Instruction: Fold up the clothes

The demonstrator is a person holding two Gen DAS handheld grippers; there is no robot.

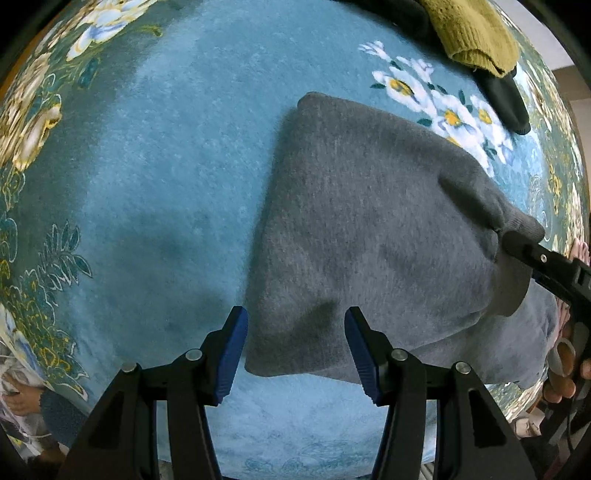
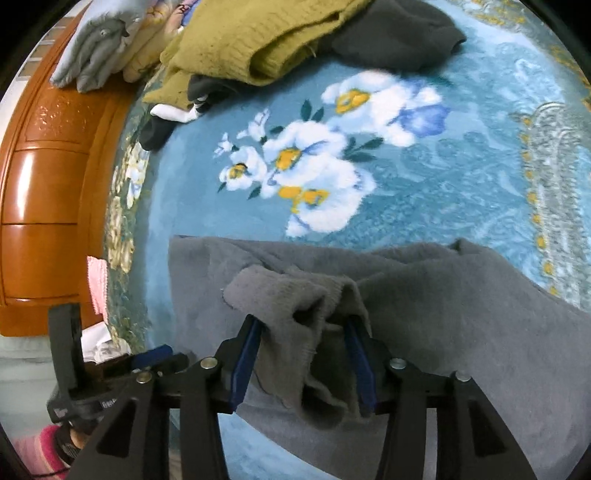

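Left wrist — grey sweater [image 1: 369,229] folded, fuzzy.

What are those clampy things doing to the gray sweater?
A person is folding a gray sweater on a blue flowered blanket with two hand-held grippers. The right gripper has the sweater's cuff bunched between its jaws, which stand apart. The left gripper hangs open over the sweater's near corner. A mustard sweater waits farther back.
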